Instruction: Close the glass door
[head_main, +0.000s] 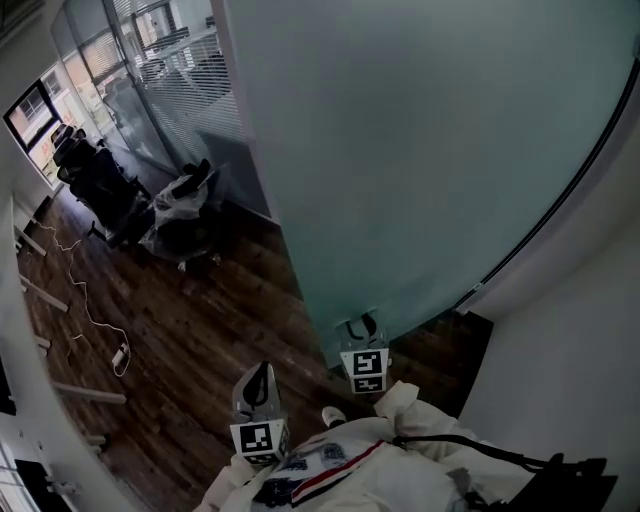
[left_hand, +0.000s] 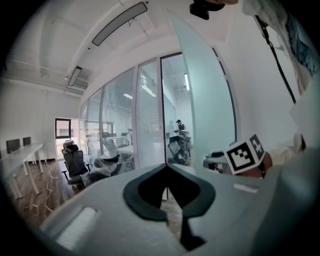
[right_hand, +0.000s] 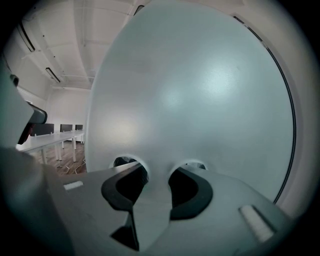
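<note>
Dark wooden floor (head_main: 200, 330) ran through a white-walled office lined with a glass partition (head_main: 170, 70) carrying blinds. The frosted glass door (head_main: 420, 150) rose straight ahead and filled most of the head view, its free edge out over the floor. The right tongs (head_main: 362, 325) had their jaws about halfway apart, the tips close up against the pane with nothing between them. The left tongs (head_main: 262, 372) hung beside them, off the door, jaws together and empty. Black office chairs (head_main: 100, 185), a plastic-wrapped chair (head_main: 185, 215) and loose cables (head_main: 90, 310) lay well to the left.
</note>
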